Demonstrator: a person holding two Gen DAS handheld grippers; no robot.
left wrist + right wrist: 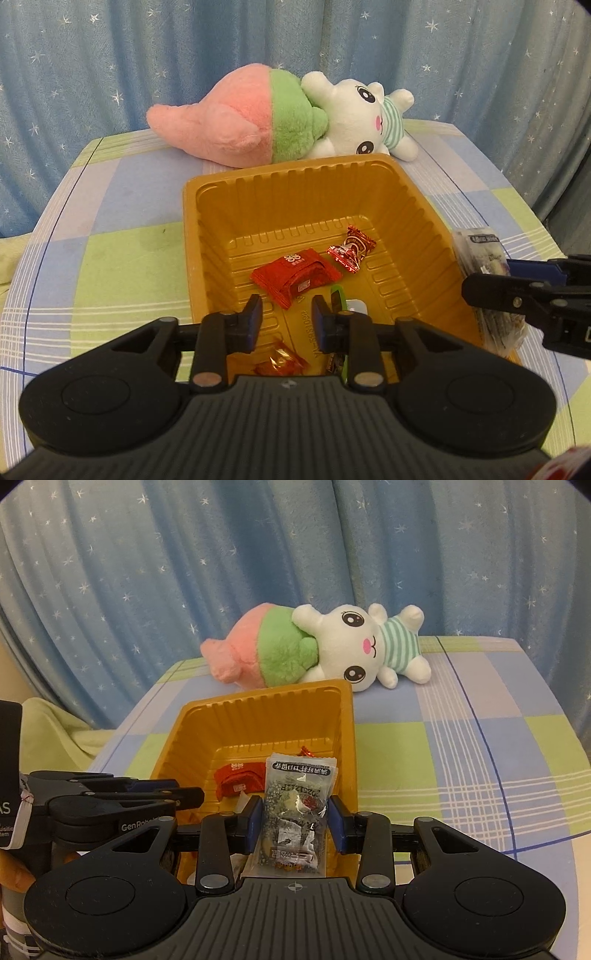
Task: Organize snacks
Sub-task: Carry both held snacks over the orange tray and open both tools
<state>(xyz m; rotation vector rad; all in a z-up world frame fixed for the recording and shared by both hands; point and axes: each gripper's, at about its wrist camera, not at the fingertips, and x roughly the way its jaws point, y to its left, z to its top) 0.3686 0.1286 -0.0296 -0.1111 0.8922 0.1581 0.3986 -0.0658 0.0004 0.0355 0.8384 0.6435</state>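
The left tool (286,317) hangs over the near end of the tray (417,206), its jaws a little apart with nothing between them. Under it lie an orange sweet (280,363) and a green packet (338,299). Farther in, on the ribbed golden floor, are a flat red packet (295,277) with white print and a shiny red-and-silver sweet (351,249) with crimped ends. The right tool (295,821) is at the tray's right wall, its blue pads pressed on the sides of a clear snack bag (295,805) with black print and dark pieces inside, held over the tray's near right corner. The tray stands on a bench (480,746) with a checked blue and green cloth. Behind it lies a plush rabbit (354,646) beside a pink and green plush (266,653), against a blue curtain (221,554) with stars.
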